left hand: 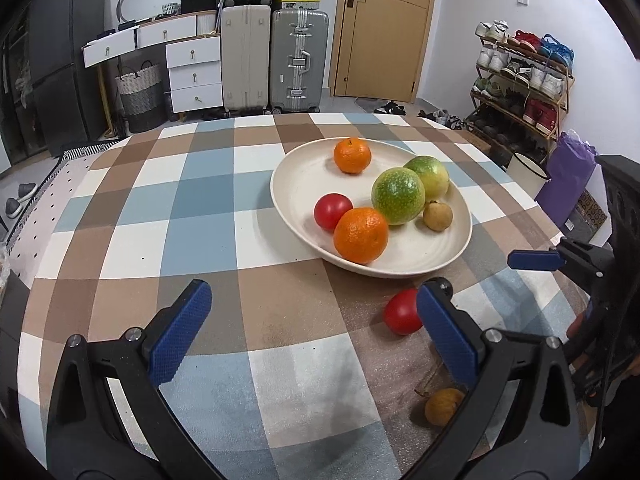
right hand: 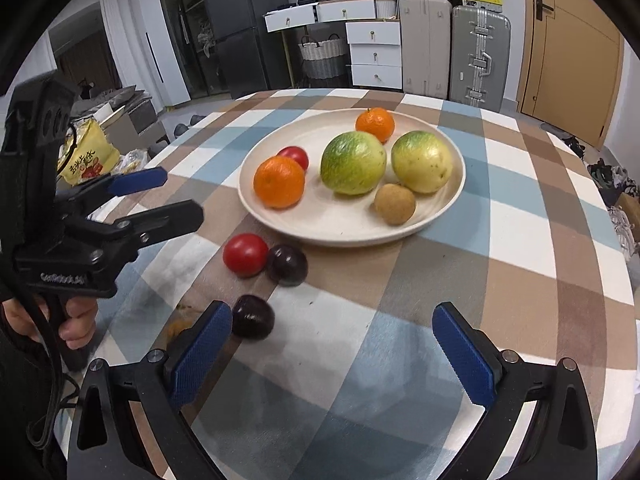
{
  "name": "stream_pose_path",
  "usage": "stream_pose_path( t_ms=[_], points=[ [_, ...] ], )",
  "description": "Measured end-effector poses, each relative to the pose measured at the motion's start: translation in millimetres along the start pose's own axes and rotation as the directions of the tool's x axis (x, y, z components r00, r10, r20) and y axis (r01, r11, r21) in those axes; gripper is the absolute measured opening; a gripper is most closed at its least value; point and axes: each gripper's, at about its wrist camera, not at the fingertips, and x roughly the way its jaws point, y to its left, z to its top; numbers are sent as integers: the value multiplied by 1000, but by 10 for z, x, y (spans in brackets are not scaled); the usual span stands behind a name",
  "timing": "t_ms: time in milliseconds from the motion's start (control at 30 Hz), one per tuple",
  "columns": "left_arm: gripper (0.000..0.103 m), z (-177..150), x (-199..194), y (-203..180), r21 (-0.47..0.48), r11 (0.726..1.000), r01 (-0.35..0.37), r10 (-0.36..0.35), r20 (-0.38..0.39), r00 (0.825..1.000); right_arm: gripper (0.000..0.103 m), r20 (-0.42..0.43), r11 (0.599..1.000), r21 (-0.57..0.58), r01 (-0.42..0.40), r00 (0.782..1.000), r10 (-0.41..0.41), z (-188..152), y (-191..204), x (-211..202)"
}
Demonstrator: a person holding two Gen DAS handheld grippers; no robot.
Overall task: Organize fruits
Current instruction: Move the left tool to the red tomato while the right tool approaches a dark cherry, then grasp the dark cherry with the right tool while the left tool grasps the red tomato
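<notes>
The bench (right hand: pixel 520 240), draped in a blue, brown and white checked cloth, carries a wide cream oval plate (right hand: pixel 340 226) whose long axis runs left to right in the right wrist view. On it sit two green-yellow round fruits (right hand: pixel 354 162), two oranges (right hand: pixel 279 181), a small red tomato (right hand: pixel 295 156) and a tan longan (right hand: pixel 395 204). Near the plate's front rim a second red tomato (right hand: pixel 245 255) touches a dark purple plum (right hand: pixel 287 265); another plum (right hand: pixel 253 317) and a yellowish longan (left hand: pixel 442 406) lie nearer. The left claw (left hand: pixel 310 332) and right claw (right hand: pixel 334 354) both hang released, empty, above the cloth.
</notes>
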Motion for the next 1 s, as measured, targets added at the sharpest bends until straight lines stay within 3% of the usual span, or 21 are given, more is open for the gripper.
stream_pose_path(
  t_ms=[367,533,800,1000],
  points=[
    [102,15,3,58,-25,1000,1,0,13,1000,101,-46,996,-80,46,998,-49,-70,229,108],
    [102,23,17,99,-46,999,11,-10,11,1000,86,-65,994,-89,59,996,-65,-54,248,198],
    [102,22,31,102,-45,999,4,-4,17,1000,82,-42,995,-84,53,997,-57,-18,182,206],
    [102,17,60,119,-50,999,-2,2,7,1000,68,-29,995,-98,27,999,-30,-9,224,191]
  ],
)
